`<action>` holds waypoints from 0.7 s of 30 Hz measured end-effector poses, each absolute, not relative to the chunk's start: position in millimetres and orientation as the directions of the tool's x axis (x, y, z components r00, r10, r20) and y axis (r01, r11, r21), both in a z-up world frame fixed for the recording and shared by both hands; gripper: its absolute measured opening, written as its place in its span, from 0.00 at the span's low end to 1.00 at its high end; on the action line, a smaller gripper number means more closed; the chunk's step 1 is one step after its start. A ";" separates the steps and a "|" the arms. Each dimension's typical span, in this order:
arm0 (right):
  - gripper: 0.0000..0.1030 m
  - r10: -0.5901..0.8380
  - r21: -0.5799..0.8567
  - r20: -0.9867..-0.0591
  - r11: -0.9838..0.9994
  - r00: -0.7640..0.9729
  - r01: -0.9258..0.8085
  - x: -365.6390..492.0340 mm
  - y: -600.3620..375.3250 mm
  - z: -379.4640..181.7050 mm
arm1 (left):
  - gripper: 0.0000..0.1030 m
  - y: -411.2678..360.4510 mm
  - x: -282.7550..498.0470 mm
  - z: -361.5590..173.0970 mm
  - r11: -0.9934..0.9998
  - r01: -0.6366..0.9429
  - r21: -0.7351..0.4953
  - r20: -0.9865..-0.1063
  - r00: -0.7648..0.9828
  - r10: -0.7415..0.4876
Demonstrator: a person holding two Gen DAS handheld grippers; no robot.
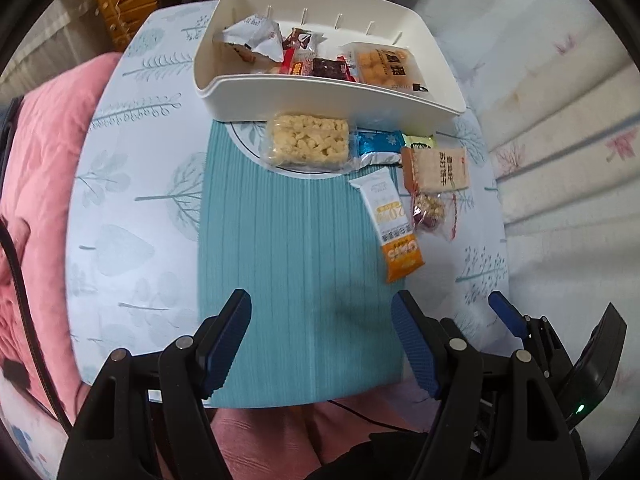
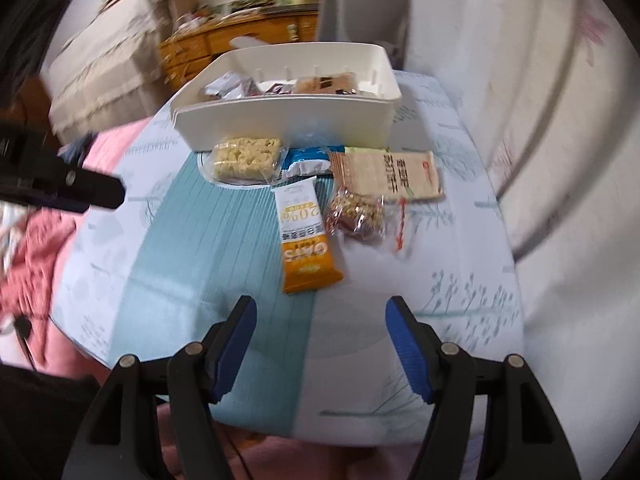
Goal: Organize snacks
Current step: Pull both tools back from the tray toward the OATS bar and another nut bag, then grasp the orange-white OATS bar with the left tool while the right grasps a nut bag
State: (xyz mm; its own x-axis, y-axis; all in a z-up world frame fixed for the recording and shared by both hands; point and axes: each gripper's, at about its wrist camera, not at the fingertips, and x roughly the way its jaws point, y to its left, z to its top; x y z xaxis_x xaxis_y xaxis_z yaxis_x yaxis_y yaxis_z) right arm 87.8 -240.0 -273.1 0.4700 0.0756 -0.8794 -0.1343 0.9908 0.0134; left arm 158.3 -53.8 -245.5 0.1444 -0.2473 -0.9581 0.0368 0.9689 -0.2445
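Observation:
A white bin (image 1: pixel 320 90) (image 2: pixel 280 114) with several snack packs inside stands at the far side of the small table. In front of it lie a puffed rice bar (image 1: pixel 307 142) (image 2: pixel 246 158), a blue packet (image 1: pixel 376 148) (image 2: pixel 308 162), a beige cracker pack (image 1: pixel 440 168) (image 2: pixel 392 176), a clear nut snack (image 1: pixel 430 210) (image 2: pixel 356 212) and a white-and-orange bar (image 1: pixel 394 224) (image 2: pixel 304 236). My left gripper (image 1: pixel 320 336) hangs open over the teal mat (image 1: pixel 288 248), nothing between its fingers. My right gripper (image 2: pixel 320 340) is open and empty, near the table's front edge below the orange bar; it also shows at the lower right of the left wrist view.
The table carries a leaf-print cloth (image 1: pixel 132 184) (image 2: pixel 460 288). Pink bedding (image 1: pixel 44 168) lies to the left, a pale floral cover (image 1: pixel 560 120) to the right. A wooden cabinet (image 2: pixel 240 40) and a grey chair back (image 2: pixel 360 4) stand behind the bin.

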 end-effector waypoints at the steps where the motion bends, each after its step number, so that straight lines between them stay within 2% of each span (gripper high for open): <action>1: 0.65 0.080 0.003 -0.879 0.987 0.470 -0.162 91.4 -242.1 -273.9 | 0.69 -57.9 160.8 -248.0 0.968 0.019 -0.250 -0.958 0.140 -0.250; 8: 0.65 0.122 -0.059 -0.869 0.936 0.479 -0.346 122.8 -256.8 -276.6 | 0.69 -83.8 178.2 -267.2 0.961 -0.078 -0.266 -0.960 0.111 -0.257; 21: 0.65 0.183 -0.145 -0.862 0.805 0.473 -0.576 172.9 -267.9 -293.8 | 0.69 -113.0 221.4 -302.7 0.934 -0.232 -0.273 -0.962 0.083 -0.260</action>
